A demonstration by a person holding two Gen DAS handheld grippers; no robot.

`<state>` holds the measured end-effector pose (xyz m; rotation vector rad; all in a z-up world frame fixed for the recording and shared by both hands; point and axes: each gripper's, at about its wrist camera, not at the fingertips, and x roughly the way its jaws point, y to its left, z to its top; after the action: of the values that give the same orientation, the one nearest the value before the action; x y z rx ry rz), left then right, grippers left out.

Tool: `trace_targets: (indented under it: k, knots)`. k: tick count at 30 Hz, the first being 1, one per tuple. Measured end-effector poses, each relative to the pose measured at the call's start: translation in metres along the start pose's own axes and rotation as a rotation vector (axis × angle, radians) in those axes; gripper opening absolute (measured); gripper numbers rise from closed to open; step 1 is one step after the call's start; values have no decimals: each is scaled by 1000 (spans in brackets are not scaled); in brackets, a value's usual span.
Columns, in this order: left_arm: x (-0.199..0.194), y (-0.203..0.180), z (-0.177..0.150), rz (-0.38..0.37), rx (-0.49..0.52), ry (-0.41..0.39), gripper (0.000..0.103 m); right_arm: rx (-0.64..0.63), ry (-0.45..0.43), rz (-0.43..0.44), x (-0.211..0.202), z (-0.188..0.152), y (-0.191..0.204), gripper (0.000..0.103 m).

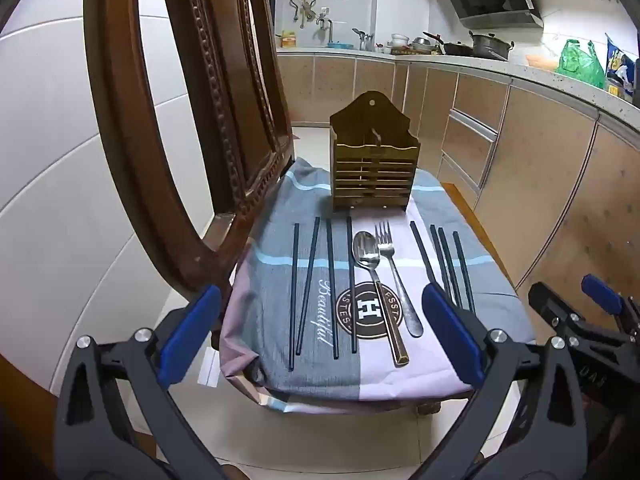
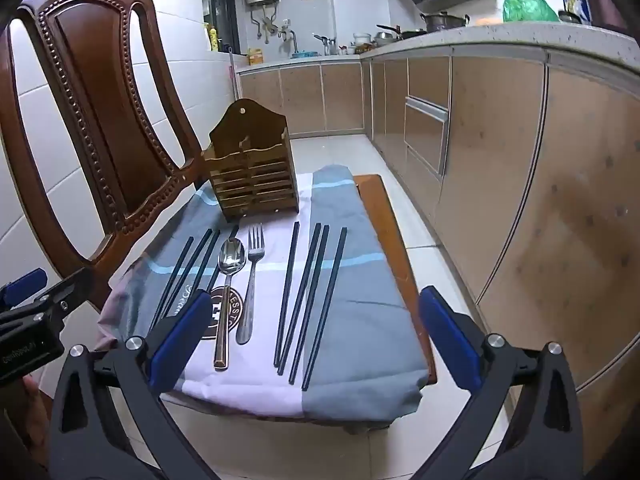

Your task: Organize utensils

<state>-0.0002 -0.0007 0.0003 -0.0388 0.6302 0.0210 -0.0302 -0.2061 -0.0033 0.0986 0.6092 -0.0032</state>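
A wooden utensil holder [image 1: 374, 164] [image 2: 253, 178] stands upright at the far end of a cloth-covered chair seat [image 1: 276, 360] [image 2: 360, 340]. In front of it lie a spoon [image 1: 366, 254] [image 2: 230, 262], a fork [image 1: 394, 276] [image 2: 253, 276], several dark chopsticks on the left [image 1: 330, 288] [image 2: 182, 276] and several on the right [image 1: 450, 266] [image 2: 310, 300]. My left gripper [image 1: 320, 344] is open and empty, hovering before the seat's near edge. My right gripper [image 2: 316, 340] is open and empty, beside it on the right; it also shows in the left wrist view [image 1: 576, 316].
The carved wooden chair back [image 1: 192, 120] [image 2: 100, 100] rises on the left. Kitchen cabinets [image 1: 540, 184] [image 2: 500, 160] and a cluttered counter [image 1: 460, 56] run along the right. White tiled floor [image 2: 360, 152] lies beyond and below the seat.
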Motion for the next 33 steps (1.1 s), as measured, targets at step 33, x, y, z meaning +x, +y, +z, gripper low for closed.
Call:
trace_targets:
  k: [33]
  knots:
    - [4,-2,-7,-11,31,2,99,-52,-45,-15,-10,-1,1,101]
